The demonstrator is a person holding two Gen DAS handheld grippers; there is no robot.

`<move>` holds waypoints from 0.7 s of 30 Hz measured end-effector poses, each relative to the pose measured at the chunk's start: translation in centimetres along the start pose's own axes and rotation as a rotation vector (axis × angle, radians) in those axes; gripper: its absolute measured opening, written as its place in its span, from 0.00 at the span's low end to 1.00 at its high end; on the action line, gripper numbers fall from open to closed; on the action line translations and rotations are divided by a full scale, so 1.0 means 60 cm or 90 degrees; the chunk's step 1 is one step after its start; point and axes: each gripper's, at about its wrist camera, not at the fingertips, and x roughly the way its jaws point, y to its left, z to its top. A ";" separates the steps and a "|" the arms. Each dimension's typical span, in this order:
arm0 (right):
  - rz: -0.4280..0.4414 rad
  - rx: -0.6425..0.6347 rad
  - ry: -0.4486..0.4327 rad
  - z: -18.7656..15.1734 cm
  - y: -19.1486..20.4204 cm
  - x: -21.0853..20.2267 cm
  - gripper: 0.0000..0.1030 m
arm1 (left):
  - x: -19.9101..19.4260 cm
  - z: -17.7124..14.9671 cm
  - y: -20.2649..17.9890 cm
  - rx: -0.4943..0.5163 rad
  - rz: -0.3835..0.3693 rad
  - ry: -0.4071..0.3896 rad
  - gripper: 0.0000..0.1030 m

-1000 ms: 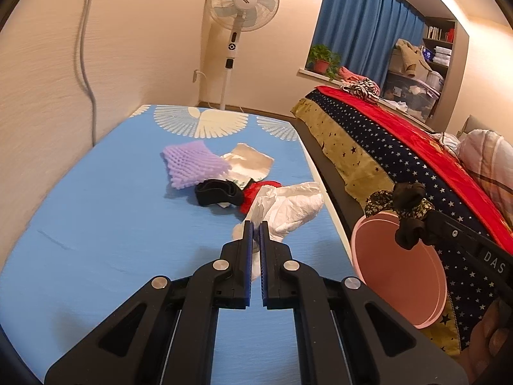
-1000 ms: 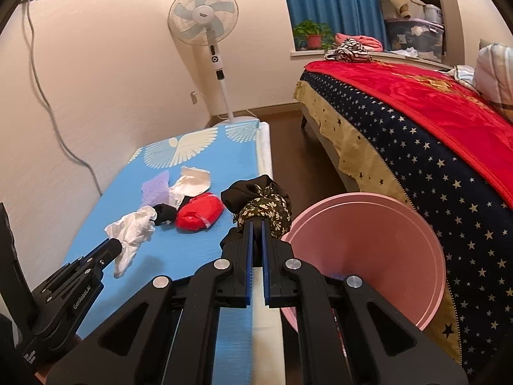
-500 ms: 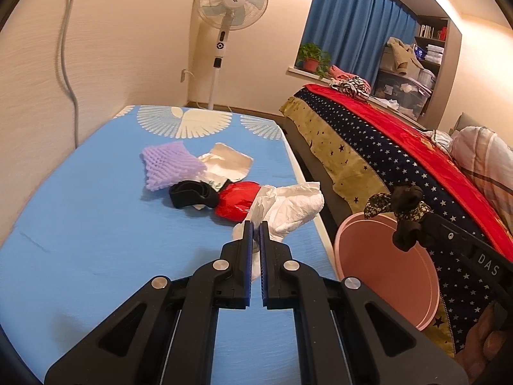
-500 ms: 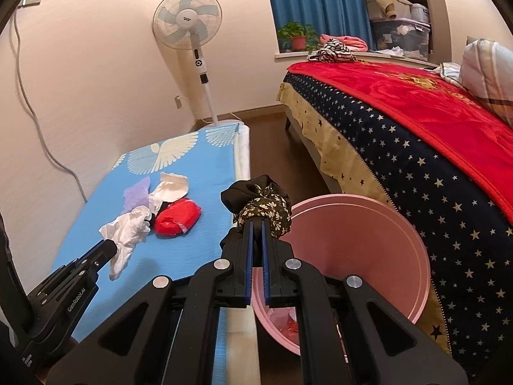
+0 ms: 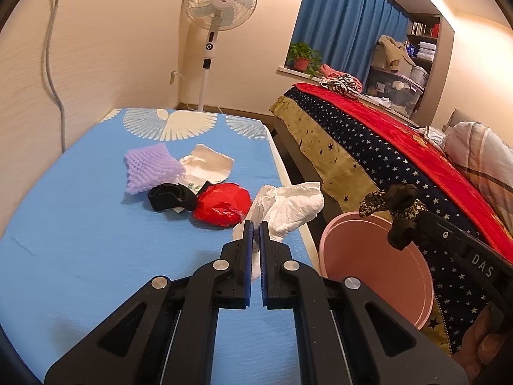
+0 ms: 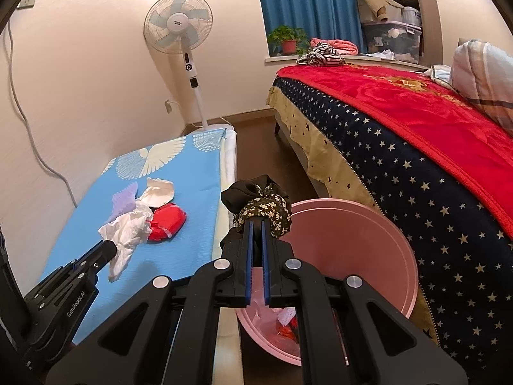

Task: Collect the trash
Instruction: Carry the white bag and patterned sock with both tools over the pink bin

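Note:
My left gripper [image 5: 256, 226] is shut on a crumpled white tissue [image 5: 288, 205] and holds it over the right edge of the blue mat [image 5: 80, 224]. My right gripper [image 6: 256, 224] is shut on a dark floral cloth scrunchie [image 6: 261, 208] and holds it above the near rim of the pink bin [image 6: 352, 250]. The scrunchie [image 5: 397, 208] also shows over the bin [image 5: 378, 266] in the left wrist view. On the mat lie a red wrapper [image 5: 222, 205], a black band [image 5: 171, 195], purple foam netting [image 5: 149, 166] and a white paper wrapper [image 5: 208, 163].
A bed with a red and starred blanket [image 5: 400, 147] runs along the right of the bin. A standing fan [image 5: 219, 3] is at the far wall. Some trash lies in the bin's bottom [image 6: 285, 320]. The wall borders the mat's left side.
The right gripper has carried the scrunchie further over the bin's opening. The left gripper has shifted slightly, the white tissue still in it.

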 end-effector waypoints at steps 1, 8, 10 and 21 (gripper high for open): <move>-0.001 0.000 -0.001 -0.001 0.000 0.000 0.05 | 0.000 0.000 -0.001 0.001 -0.001 -0.001 0.04; -0.011 0.008 0.001 -0.003 -0.007 0.002 0.05 | 0.004 0.002 -0.010 0.004 -0.007 -0.001 0.04; -0.013 0.008 -0.001 -0.003 -0.008 0.001 0.05 | 0.005 0.002 -0.014 0.004 -0.009 -0.002 0.04; -0.030 0.023 0.000 -0.005 -0.020 0.005 0.05 | 0.013 0.003 -0.034 0.011 -0.023 -0.001 0.04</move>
